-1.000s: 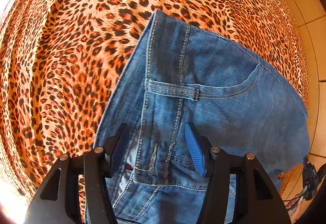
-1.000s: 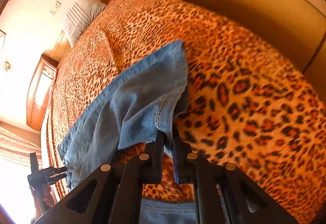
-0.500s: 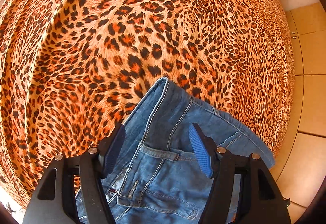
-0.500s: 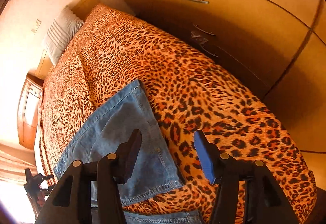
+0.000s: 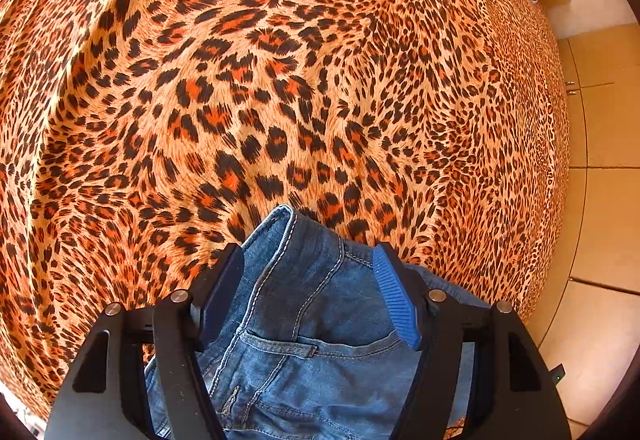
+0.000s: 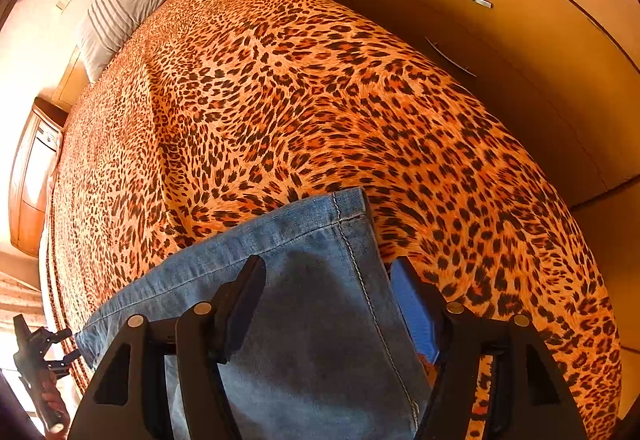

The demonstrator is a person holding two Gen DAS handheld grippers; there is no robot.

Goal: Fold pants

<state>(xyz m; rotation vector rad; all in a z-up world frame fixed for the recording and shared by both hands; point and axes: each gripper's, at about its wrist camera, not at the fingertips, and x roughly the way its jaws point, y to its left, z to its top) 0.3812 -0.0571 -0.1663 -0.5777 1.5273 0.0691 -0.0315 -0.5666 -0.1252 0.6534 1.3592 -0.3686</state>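
Blue denim pants lie folded on a leopard-print bedspread [image 5: 280, 80]. In the left wrist view the waistband and pocket end [image 5: 312, 320] lies under and between the fingers of my left gripper [image 5: 310, 280], which is open and holds nothing. In the right wrist view the hem end of the legs [image 6: 320, 280] lies flat under my right gripper [image 6: 328, 288], which is open and empty above the cloth. My left gripper also shows at the far lower left of that view [image 6: 40, 356].
A striped grey pillow [image 6: 116, 12] lies at the head of the bed. Wooden wardrobe doors [image 6: 500, 20] run along the bed's right side. A wooden nightstand [image 6: 32, 176] stands at the left. Tiled floor [image 5: 600, 200] borders the bed edge.
My right gripper opened and let go of the pant hem, which now lies flat on the bed. Both grippers pulled back, so the pants sit lower in both views.
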